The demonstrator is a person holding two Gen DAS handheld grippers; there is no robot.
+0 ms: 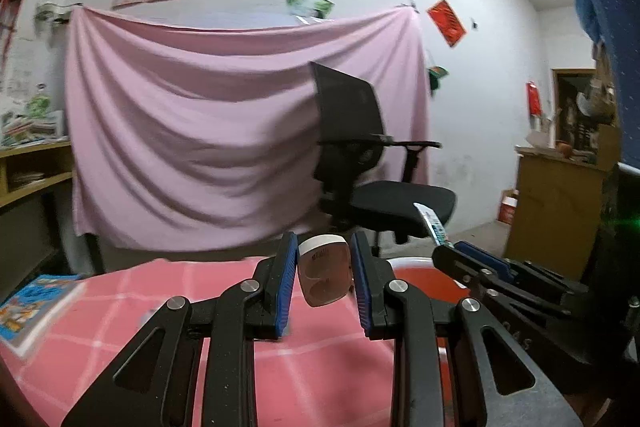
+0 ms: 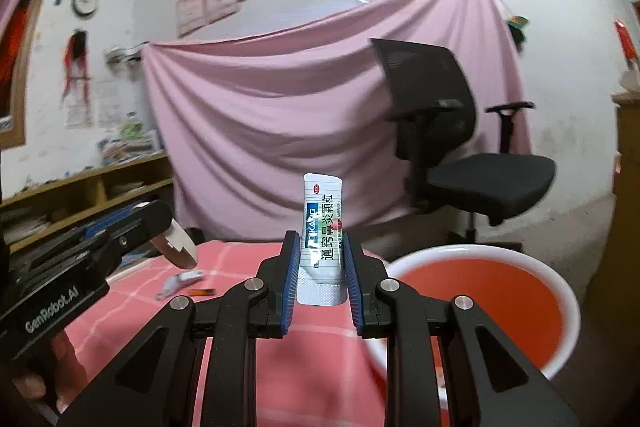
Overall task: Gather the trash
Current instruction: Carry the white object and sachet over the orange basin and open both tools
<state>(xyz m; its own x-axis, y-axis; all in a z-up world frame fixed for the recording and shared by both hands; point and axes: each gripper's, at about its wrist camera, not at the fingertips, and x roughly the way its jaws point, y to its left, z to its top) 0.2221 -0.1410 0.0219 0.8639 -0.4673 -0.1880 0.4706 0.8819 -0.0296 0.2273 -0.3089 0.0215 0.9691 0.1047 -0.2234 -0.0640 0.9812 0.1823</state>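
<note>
My left gripper (image 1: 325,269) is shut on a small brown bottle with a white cap (image 1: 323,271), held above the pink checked tablecloth (image 1: 120,307). It also shows in the right wrist view (image 2: 176,245) at the left. My right gripper (image 2: 322,263) is shut on a white medicine sachet (image 2: 322,227) standing upright between the pads. That sachet also shows in the left wrist view (image 1: 432,223). A red basin with a white rim (image 2: 472,307) sits just right of both grippers; its rim shows in the left wrist view (image 1: 416,261). A crumpled wrapper (image 2: 180,281) and an orange item (image 2: 202,292) lie on the cloth.
A black office chair (image 2: 460,147) stands behind the table before a pink hanging sheet (image 2: 280,115). A book (image 1: 32,307) lies at the table's left edge. Wooden shelves (image 2: 80,187) stand at the left, a wooden cabinet (image 1: 560,211) at the right.
</note>
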